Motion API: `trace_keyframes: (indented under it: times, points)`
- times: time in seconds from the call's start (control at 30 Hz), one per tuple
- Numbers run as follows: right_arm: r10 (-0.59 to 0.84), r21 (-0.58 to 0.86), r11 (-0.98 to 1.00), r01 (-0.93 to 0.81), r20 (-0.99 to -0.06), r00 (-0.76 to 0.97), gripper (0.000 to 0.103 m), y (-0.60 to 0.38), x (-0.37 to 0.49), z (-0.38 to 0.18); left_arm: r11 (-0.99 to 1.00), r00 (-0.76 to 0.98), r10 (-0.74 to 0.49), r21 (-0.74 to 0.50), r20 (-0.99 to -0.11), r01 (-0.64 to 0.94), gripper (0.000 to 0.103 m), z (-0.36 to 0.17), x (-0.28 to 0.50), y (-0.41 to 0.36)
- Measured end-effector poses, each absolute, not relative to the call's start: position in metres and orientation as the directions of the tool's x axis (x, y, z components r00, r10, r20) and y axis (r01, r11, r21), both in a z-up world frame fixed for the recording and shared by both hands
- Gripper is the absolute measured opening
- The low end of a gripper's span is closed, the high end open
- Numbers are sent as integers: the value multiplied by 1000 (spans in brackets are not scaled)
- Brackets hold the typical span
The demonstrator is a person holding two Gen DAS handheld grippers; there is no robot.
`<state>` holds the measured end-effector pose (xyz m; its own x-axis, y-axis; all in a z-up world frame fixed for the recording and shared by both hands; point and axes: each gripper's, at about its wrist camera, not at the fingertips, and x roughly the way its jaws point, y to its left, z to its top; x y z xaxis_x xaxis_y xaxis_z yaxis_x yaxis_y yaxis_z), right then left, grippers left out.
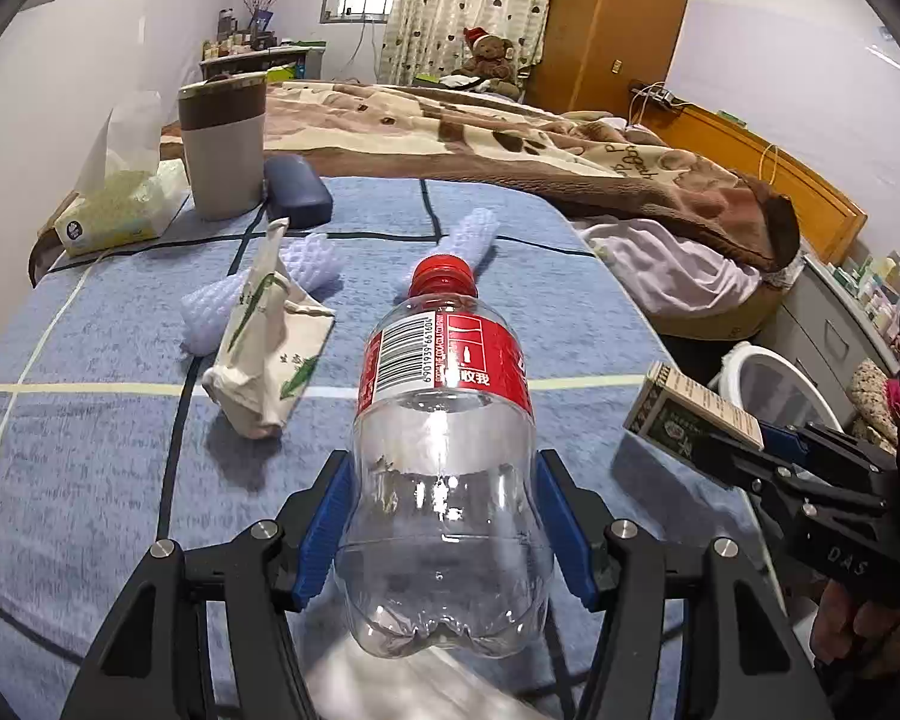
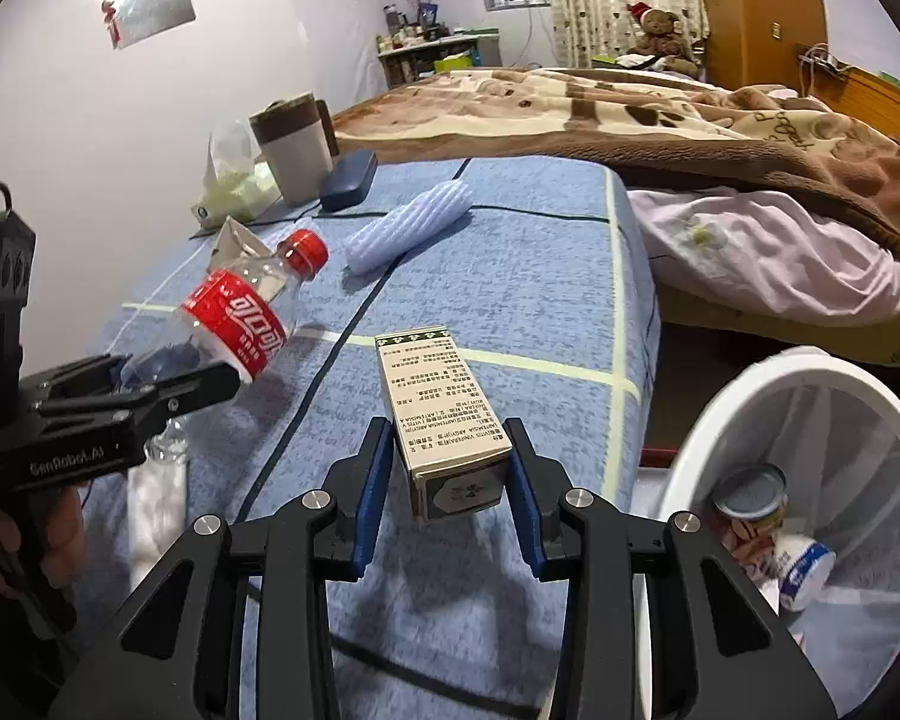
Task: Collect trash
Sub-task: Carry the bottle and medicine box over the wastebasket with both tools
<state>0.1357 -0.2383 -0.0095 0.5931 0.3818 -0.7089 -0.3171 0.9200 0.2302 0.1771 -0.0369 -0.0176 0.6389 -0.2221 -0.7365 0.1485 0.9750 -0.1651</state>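
Note:
An empty clear plastic bottle (image 1: 444, 420) with a red label and red cap is lifted above the blue blanket (image 1: 90, 468), cap pointing away. My left gripper (image 1: 444, 468) is shut on its lower body, blue pads pressing both sides. From the right wrist view the bottle (image 2: 240, 318) and the left gripper (image 2: 168, 372) hang at the left. My right gripper (image 2: 447, 438) is shut on a small printed cardboard box (image 2: 438, 396), held off the bed. In the left wrist view that box (image 1: 684, 414) and the right gripper (image 1: 738, 444) appear at the right.
A white trash bin (image 2: 810, 372) stands by the bed at lower right, holding a can (image 2: 750, 498) and a small white tub (image 2: 804, 570). On the blanket lie white foam sleeves (image 1: 306, 264), a crumpled cloth pouch (image 1: 264, 348), a tissue pack (image 1: 114, 210), a cup (image 1: 222, 144) and a dark case (image 1: 297, 189).

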Motion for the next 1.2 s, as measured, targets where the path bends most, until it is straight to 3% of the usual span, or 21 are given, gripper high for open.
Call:
trace_keyframes:
  times: [1.2]
  points:
    - [306,221,952,-212,-643,702,37,-282,66,22,940,646,-329,-174,-689,294,61,22,93,-100]
